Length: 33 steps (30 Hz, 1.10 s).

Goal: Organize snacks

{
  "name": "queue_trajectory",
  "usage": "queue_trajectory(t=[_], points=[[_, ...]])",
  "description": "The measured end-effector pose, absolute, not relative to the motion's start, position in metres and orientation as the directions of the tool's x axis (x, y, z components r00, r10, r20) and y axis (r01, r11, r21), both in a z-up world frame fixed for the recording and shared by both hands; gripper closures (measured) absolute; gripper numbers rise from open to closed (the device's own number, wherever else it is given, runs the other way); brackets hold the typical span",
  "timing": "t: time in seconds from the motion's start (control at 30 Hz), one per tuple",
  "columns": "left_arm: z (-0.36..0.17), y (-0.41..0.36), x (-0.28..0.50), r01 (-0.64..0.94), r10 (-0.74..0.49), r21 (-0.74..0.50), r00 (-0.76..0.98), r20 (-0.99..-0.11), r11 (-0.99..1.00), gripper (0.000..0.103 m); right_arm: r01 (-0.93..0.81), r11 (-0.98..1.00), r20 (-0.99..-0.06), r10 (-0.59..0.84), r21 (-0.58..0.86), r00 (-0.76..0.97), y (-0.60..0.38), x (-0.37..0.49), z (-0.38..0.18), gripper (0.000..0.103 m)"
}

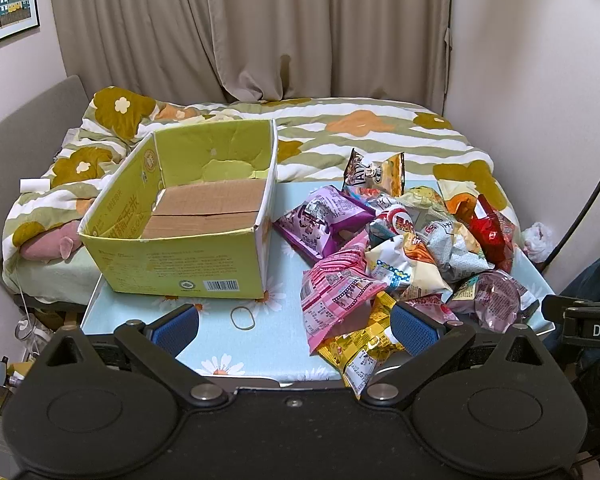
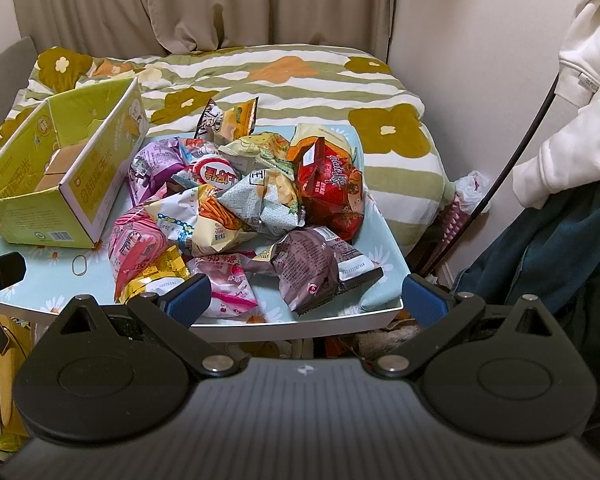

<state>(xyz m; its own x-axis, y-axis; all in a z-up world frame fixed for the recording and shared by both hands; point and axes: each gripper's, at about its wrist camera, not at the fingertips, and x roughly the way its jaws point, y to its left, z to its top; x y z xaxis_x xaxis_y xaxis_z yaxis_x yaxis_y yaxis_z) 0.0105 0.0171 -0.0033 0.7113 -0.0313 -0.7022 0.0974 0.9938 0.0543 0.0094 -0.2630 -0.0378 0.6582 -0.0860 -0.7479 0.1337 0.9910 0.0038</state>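
Note:
A yellow-green cardboard box (image 1: 188,256) stands open and empty on the left of the small table (image 1: 220,344); it also shows in the right wrist view (image 2: 28,208). A pile of snack bags (image 1: 400,248) lies to its right, with a pink bag (image 1: 336,292), a purple bag (image 1: 320,220) and a red bag (image 2: 332,188) among them. My left gripper (image 1: 296,326) is open and empty over the table's front edge. My right gripper (image 2: 306,300) is open and empty, in front of a brown bag (image 2: 316,268).
A rubber band (image 1: 243,317) lies on the table in front of the box. A bed with a flowered quilt (image 1: 340,128) is behind the table. A wall and a black cable (image 2: 512,152) are on the right, with clothes (image 2: 588,92) hanging there.

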Motion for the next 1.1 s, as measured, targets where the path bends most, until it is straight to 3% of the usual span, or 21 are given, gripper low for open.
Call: queue_trajectory(t=[0.47,0.8,1.1], points=[[0.001,0.018,0.013,0.137,-0.072,0.038,0.71,-0.701,0.99,0.0,0.146,0.989,-0.75,-0.093,0.005,0.655,-0.266,0.01,-0.035,0.0],[-0.034,0.0,0.039,0.343,-0.206,0.036,0.642,-0.739,0.939,0.0,0.153,0.988,-0.742,-0.103,0.0,0.662,-0.276,0.024,-0.047,0.0],[-0.085,-0.034,0.071,0.469,-0.227,0.062,0.534,-0.814,0.881,0.012,0.064,0.997,-0.768,-0.015,0.034,0.64,-0.299,0.061,-0.075,0.0]])
